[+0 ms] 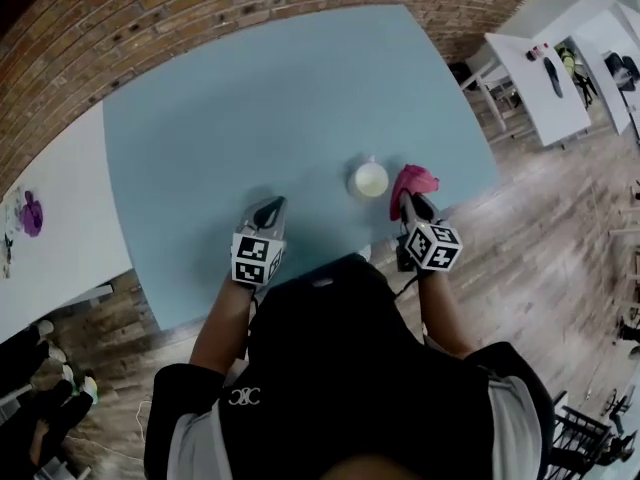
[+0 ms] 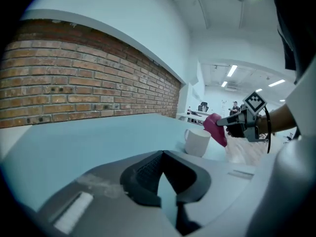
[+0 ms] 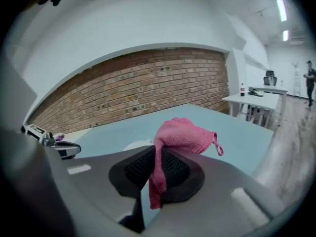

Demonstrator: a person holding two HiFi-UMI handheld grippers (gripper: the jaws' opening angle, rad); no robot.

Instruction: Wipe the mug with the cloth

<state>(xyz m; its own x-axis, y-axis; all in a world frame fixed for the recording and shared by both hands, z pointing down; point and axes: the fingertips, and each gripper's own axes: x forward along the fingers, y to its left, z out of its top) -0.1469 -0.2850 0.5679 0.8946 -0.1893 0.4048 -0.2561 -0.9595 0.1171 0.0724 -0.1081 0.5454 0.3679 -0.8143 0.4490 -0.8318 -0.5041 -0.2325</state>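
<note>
While the right gripper pinches the cloth, wad beyond fingertips for wiping.
Left gripper pressed together, empty; mug unheld.

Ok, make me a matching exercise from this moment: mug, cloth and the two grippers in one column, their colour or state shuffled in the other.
Column one:
1. mug
2. cloth
3. left gripper
4. right gripper

Column two:
A. jaws shut with nothing between them
B. pink, hanging in the air beside the mug
C. white, standing upright on the blue table
D. jaws shut on fabric

Pairs: 1-C, 2-B, 3-A, 4-D.
</note>
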